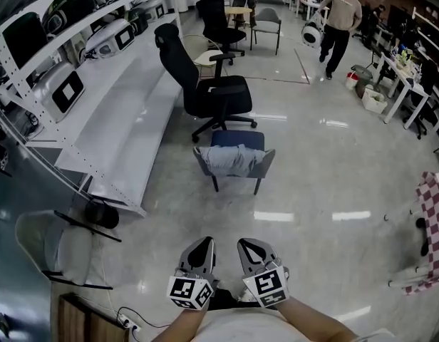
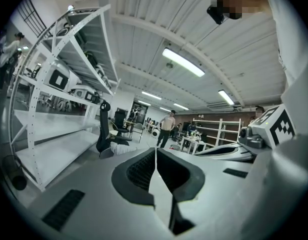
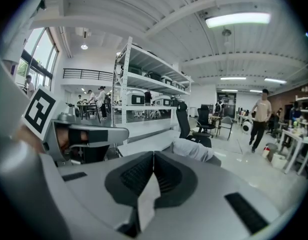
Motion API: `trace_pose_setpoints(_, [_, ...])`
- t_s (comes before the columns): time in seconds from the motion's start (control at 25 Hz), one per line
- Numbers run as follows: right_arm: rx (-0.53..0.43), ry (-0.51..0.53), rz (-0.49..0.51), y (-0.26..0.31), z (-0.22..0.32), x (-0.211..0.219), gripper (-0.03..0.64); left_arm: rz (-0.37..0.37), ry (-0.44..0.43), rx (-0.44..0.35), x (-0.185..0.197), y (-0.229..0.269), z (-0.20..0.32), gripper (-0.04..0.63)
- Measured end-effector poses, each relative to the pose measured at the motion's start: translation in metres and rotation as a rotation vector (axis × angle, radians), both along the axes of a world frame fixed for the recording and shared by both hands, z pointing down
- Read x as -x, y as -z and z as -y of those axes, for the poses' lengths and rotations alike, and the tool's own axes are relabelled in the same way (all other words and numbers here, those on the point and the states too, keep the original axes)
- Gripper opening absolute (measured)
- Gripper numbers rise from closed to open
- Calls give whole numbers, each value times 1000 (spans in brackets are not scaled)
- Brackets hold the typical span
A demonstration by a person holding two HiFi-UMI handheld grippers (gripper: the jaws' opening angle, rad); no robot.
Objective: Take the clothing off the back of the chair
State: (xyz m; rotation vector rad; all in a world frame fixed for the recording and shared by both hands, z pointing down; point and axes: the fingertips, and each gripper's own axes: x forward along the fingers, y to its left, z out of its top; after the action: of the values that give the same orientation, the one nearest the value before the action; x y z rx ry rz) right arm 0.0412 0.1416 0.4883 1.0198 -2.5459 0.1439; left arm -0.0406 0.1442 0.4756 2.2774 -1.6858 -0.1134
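Note:
A grey garment [image 1: 231, 159] hangs over the back of a small blue-seated chair [image 1: 237, 140] on the floor a few steps ahead of me. My left gripper [image 1: 202, 249] and right gripper [image 1: 253, 250] sit side by side low in the head view, well short of the chair. Both are shut with nothing between the jaws. The garment [image 2: 119, 145] is small and far in the left gripper view, beyond my left gripper [image 2: 155, 151]. It lies closer as a pale bundle, the garment [image 3: 193, 149], just past my right gripper [image 3: 153, 156].
A black office chair [image 1: 204, 84] stands just behind the small chair. White shelving [image 1: 120, 112] with machines runs along the left. A person [image 1: 340, 21] walks at the back right. A checked cloth [image 1: 436, 223] hangs at the right edge; a pale chair [image 1: 59, 249] sits at lower left.

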Motion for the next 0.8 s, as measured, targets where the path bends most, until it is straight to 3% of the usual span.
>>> trace_pose_setpoints(0.24, [25, 5, -5, -5, 9, 0, 17, -7, -5, 23, -1, -7, 10, 18])
trace_pose_setpoints(0.48, [31, -44, -16, -10, 49, 7, 17, -8, -63, 27, 5, -15, 54, 18])
trace_pose_setpoints(0.8, [44, -53, -29, -20, 95, 47, 17, -14, -113, 44, 32, -26, 104, 17])
